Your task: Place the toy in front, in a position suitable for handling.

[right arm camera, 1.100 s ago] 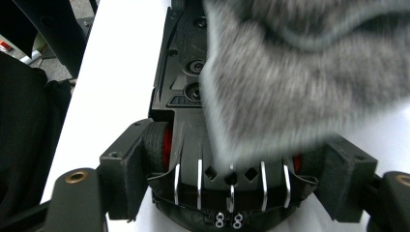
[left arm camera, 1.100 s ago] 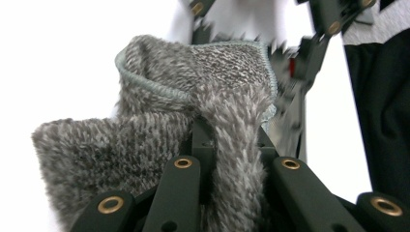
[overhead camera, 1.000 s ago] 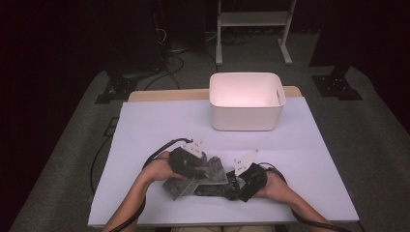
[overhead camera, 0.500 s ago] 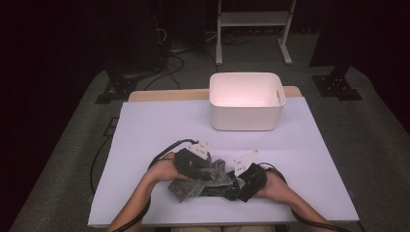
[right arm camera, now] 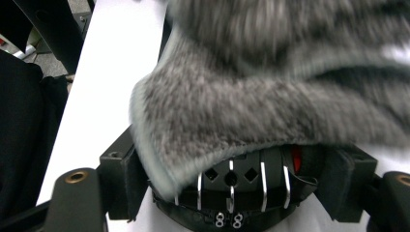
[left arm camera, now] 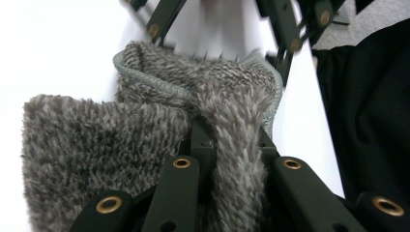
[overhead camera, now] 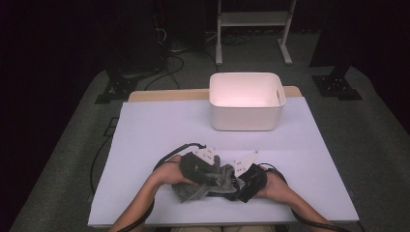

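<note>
A grey fuzzy cloth [overhead camera: 196, 189] lies bunched on the white table [overhead camera: 154, 130] near its front edge, between both hands. My left gripper [overhead camera: 214, 170] comes in from the left and is shut on a fold of the cloth [left arm camera: 232, 121], which runs up between its jaws. My right gripper [overhead camera: 233, 180] faces it from the right. Its pads [right arm camera: 121, 179] stand wide apart, open, with the cloth's hemmed edge [right arm camera: 232, 116] draped between and over them. In the left gripper view the right gripper's spread arms [left arm camera: 285, 29] frame the far end of the cloth.
A white rectangular bin [overhead camera: 246, 101] stands at the back of the table, right of centre. Cables [overhead camera: 174, 150] trail from both grippers across the front of the table. Dark floor and stands surround the table.
The left gripper has shifted a little to the right toward the right gripper, bunching the cloth more tightly between the two hands. The bin has not moved.
</note>
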The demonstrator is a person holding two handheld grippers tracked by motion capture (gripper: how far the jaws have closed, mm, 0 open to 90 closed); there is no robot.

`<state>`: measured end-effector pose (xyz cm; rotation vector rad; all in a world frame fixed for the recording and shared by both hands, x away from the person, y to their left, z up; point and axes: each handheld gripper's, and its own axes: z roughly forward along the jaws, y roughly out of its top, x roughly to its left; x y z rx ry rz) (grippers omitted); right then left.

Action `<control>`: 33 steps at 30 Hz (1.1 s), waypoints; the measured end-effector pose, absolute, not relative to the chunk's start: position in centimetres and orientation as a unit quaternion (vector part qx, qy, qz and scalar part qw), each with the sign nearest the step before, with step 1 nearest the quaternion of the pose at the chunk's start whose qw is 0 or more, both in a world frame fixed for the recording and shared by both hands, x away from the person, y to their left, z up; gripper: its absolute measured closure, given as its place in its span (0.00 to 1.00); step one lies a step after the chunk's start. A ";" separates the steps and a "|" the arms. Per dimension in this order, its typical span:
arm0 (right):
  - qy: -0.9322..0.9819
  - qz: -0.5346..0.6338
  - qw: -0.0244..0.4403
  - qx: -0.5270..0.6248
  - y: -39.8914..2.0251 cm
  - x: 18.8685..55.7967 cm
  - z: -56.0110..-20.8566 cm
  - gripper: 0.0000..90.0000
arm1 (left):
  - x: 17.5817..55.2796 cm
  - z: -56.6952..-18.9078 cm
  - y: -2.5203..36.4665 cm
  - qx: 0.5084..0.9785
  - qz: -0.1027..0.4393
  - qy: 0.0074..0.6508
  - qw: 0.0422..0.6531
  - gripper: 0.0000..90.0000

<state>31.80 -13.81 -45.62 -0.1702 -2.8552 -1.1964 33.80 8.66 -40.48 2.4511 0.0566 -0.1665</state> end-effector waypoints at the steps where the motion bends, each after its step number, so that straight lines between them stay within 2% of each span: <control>1: -0.921 -0.386 0.021 -0.055 -13.8 31.8 -45.6 0.27 | 33.8 -40.5 9.4 0.939 -0.061 0.028 0.336 0.87; 9: -0.921 -0.384 0.020 -0.054 -13.8 31.9 -45.6 0.27 | 33.0 -40.4 13.9 0.938 -0.045 0.064 0.337 0.87; 20: -0.922 -0.383 0.022 -0.055 -13.8 31.9 -45.6 0.27 | 32.1 -40.8 15.2 0.935 -0.049 0.061 0.347 0.87; 26: -0.921 -0.384 0.025 -0.058 -13.8 32.0 -45.6 0.27 | 32.6 -40.6 13.0 0.930 -0.053 0.048 0.359 0.87; 33: -0.921 -0.385 0.025 -0.059 -13.8 31.9 -45.6 0.27 | 32.5 -40.6 7.1 0.935 -0.070 -0.009 0.347 0.87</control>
